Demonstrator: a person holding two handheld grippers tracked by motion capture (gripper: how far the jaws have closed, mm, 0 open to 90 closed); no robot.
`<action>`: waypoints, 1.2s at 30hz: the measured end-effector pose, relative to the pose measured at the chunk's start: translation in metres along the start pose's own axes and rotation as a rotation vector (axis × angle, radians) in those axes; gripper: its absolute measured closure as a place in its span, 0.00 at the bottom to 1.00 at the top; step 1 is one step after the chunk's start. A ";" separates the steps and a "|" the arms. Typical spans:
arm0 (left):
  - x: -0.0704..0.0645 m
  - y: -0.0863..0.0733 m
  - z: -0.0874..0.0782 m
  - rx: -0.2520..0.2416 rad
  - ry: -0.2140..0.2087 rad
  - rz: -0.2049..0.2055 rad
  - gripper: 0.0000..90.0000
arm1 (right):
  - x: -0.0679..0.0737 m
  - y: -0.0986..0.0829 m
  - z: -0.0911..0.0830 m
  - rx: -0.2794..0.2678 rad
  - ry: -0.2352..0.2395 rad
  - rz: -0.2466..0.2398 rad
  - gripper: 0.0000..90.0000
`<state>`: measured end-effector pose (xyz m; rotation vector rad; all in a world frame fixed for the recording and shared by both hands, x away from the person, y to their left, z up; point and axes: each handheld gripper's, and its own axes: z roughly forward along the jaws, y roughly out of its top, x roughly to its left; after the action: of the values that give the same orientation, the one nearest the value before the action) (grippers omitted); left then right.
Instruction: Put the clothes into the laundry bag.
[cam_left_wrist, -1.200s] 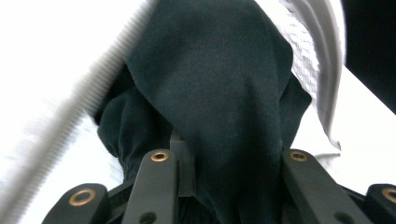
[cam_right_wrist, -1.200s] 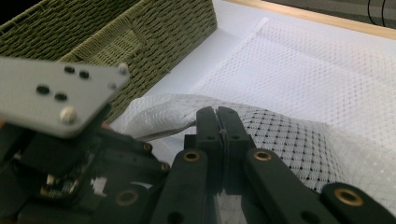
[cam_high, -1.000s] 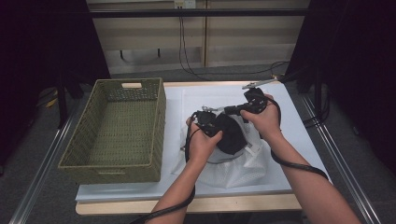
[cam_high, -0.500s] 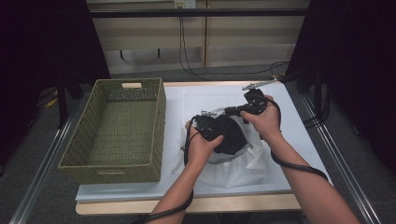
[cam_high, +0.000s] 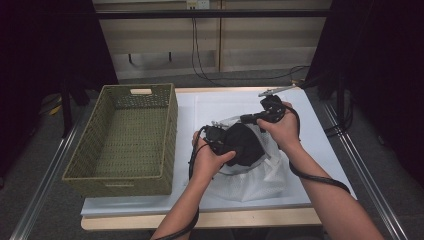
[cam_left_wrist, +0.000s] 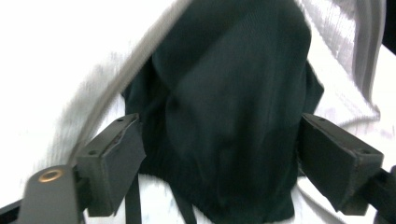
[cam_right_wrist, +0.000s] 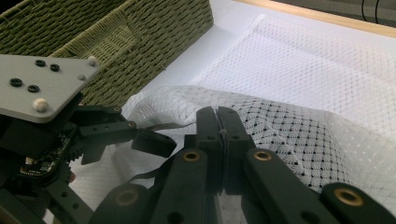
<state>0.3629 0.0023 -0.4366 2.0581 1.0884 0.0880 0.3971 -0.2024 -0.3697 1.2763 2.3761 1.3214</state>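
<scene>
We see the black knit garment (cam_high: 245, 145) at frame centre, half inside the white mesh laundry bag (cam_high: 250, 177). Left gripper (cam_left_wrist: 219, 154) straddles it, jaws wide; right gripper (cam_right_wrist: 218, 135) pinches the bag's rim. Risk: rim slips, mouth collapses, garment snags.

High view: above the counter (cam_high: 320, 150), facing forward and down.
Left gripper view: close on black garment (cam_left_wrist: 233, 116).
Right gripper view: close, facing basket (cam_right_wrist: 93, 42).
Shared: white mesh bag (cam_high: 250, 180).
</scene>
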 end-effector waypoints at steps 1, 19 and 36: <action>-0.001 -0.001 -0.001 0.009 0.002 0.006 0.19 | 0.000 0.000 0.000 0.000 0.003 0.000 0.99; -0.005 -0.013 0.024 0.085 -0.085 -0.073 0.82 | 0.000 -0.002 0.001 0.000 0.002 0.006 0.99; -0.004 0.011 0.025 -0.071 -0.050 -0.086 0.89 | -0.005 -0.004 -0.002 -0.005 -0.001 0.013 0.99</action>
<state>0.3776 -0.0189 -0.4455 1.9378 1.1253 0.0316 0.3966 -0.2082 -0.3723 1.2935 2.3658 1.3289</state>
